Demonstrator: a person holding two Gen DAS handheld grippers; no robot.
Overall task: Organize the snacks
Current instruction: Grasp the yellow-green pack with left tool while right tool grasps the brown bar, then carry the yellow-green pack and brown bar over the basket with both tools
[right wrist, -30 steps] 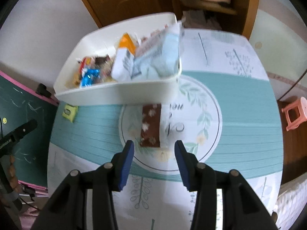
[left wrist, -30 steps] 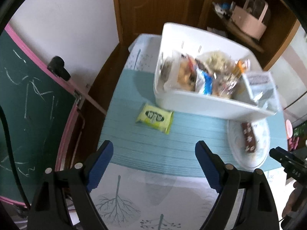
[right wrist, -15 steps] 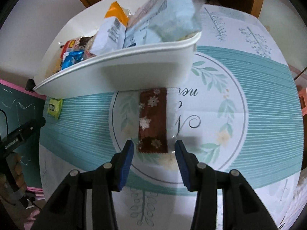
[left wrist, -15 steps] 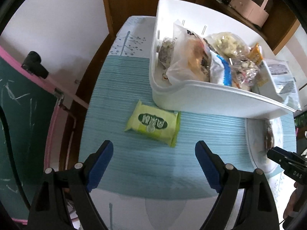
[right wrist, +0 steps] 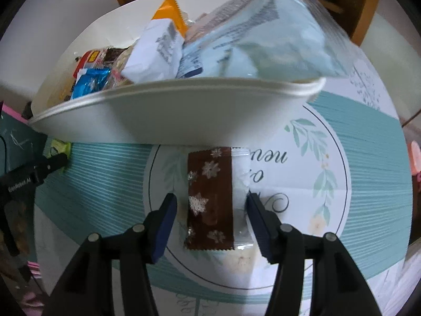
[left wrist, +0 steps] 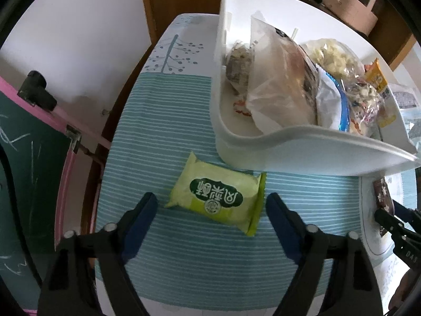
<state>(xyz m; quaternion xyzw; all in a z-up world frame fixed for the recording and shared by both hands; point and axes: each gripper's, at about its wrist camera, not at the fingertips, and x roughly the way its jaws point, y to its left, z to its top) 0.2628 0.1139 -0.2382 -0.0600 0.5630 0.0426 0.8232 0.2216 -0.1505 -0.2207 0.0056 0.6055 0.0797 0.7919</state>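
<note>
1. Straddling the green packet point(left wrist: 217, 199), the left claw point(left wrist: 211, 204) stands released on the counter point(left wrist: 163, 137).
2. The right claw point(right wrist: 210, 205), released, flanks the brown packet point(right wrist: 210, 197) beside the white bin point(right wrist: 171, 113).

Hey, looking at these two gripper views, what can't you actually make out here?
- Brown snowflake packet: far end hidden under the white bin, right wrist view; cut by the frame edge in the left wrist view.
- Lower bin contents: covered by the large clear bag, left wrist view.
- Pale blue package: print blurred, right wrist view.
- Green packet: mostly behind the left gripper, right wrist view.
</note>
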